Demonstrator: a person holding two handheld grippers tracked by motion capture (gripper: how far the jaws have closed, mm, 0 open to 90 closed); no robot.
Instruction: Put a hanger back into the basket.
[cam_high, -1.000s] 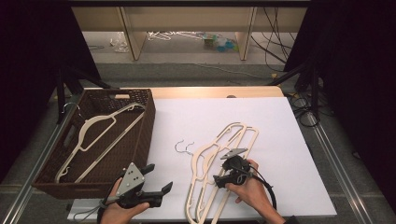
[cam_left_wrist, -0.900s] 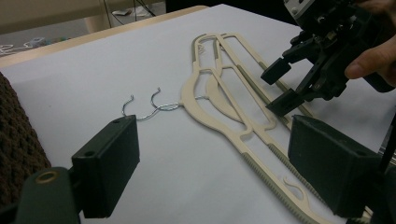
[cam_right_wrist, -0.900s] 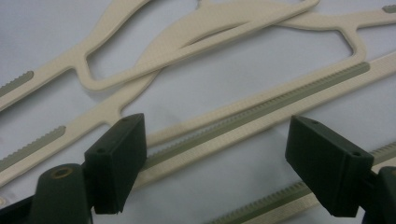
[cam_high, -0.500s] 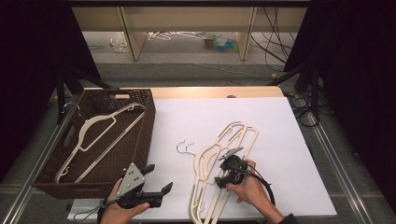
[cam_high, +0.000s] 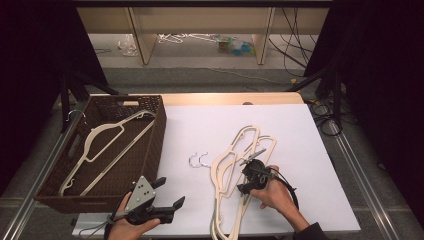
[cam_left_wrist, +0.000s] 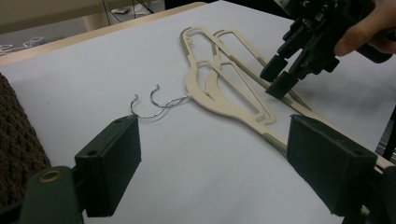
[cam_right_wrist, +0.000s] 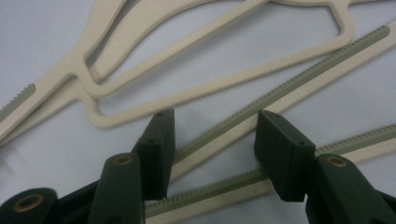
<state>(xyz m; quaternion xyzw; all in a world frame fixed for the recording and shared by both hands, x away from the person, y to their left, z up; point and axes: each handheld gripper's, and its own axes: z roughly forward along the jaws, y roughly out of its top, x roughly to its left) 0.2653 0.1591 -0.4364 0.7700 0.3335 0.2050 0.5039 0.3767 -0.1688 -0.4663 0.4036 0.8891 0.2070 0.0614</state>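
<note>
At the bottom of the high view, left of centre, the left gripper (cam_high: 167, 197) hovers over the sheet's near edge with its jaws spread wide and nothing between them; in its own view the pads frame bare sheet. To its right, at lower centre, the right gripper (cam_high: 248, 176) sits down on the hangers (cam_high: 235, 165), two cream ones stacked and lying across the middle of the white sheet (cam_high: 310, 150), wire hooks (cam_high: 199, 160) pointing left toward the basket.

In the right gripper view the jaws stand about half open and have just been closing, with a ridged hanger bar (cam_right_wrist: 280, 93) running between the pads (cam_right_wrist: 161, 140). The pads do not yet seem to press it, though the contact point is hard to read from this angle.

To grip well, the pads should straddle one bar only, squarely across it, so the second hanger stays behind; a second ridged bar lies just nearer the camera and could get caught. Close fully before lifting, and lift level so the hooks do not tangle.

At left, the brown wicker basket (cam_high: 157, 127) already holds one hanger (cam_high: 107, 142), lying slantwise.
</note>
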